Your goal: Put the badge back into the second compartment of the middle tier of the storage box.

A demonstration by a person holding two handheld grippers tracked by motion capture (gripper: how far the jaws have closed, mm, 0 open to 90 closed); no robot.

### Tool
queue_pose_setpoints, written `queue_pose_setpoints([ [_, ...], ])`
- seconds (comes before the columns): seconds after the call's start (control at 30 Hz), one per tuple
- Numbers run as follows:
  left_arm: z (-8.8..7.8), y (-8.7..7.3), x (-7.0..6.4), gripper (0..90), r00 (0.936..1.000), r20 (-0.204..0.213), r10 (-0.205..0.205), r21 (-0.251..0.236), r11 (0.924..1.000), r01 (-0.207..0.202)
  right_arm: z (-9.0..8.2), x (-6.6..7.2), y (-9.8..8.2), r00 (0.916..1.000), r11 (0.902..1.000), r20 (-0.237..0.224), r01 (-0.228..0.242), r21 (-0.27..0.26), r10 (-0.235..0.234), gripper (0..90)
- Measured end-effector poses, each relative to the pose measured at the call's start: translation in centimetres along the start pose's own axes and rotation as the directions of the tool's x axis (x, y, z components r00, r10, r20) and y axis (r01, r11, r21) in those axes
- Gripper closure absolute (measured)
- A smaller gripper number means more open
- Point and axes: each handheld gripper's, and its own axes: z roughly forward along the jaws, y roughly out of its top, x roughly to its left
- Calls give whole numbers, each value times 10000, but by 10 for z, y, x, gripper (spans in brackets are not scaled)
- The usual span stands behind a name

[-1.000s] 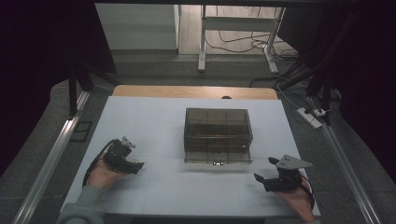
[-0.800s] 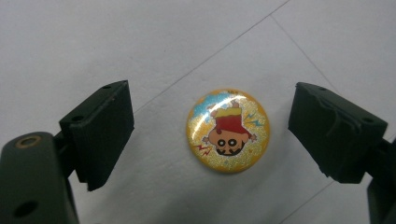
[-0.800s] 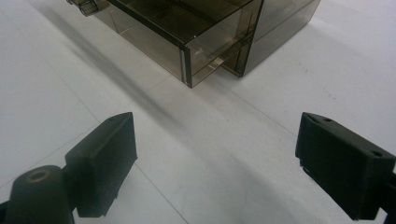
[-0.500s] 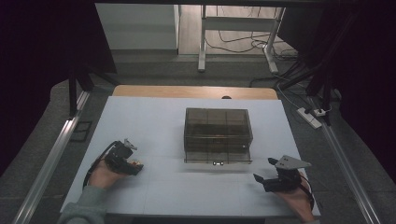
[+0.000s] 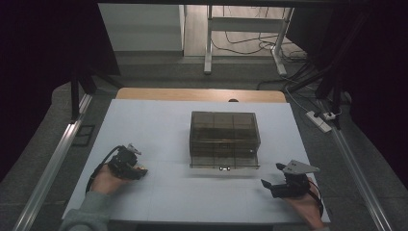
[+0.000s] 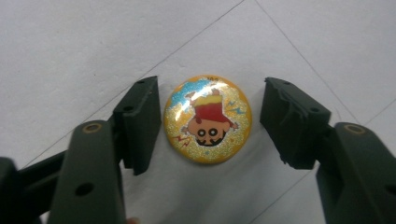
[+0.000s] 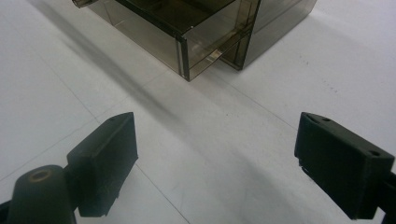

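Observation:
A round yellow glitter badge (image 6: 208, 120) with a cartoon figure lies flat on the white table. My left gripper (image 6: 209, 116) points down over it with one jaw on each side. Its jaws have just been closing, and a thin gap still shows on both sides of the badge. In the high view the left gripper (image 5: 136, 168) sits at the table's front left in a hand. My right gripper (image 5: 272, 174) rests at the front right, open and with nothing between its jaws (image 7: 215, 154).
A smoky see-through box (image 5: 224, 137) stands mid-table, and its drawer (image 7: 187, 28) juts out toward the front. The white table (image 5: 159, 125) has a wooden strip along its far edge. Metal rails run down both sides.
The left gripper's jaws have drawn closer together, and it looks more compact in the high view. The right gripper and the box have not moved.

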Motion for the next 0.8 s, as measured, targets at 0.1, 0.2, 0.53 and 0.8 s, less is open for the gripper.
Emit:
queue_pose_setpoints([
  [0.1,-1,0,-1,462,10000,7,8,-3,10000,-8,0,0,0,10000,10000,-4,3,-8,-3,128],
  [0.2,-1,0,-1,467,10000,1,4,-20,10000,-4,0,0,0,10000,10000,11,-8,-5,8,128],
  [0.53,-3,-2,0,469,9996,203,-219,-258,9994,224,-1,0,0,10000,10000,27,-12,-19,12,129],
  [0.8,-8,-4,3,468,9978,480,-459,-715,9962,492,-1,0,0,10000,10000,25,-11,-14,11,129],
])
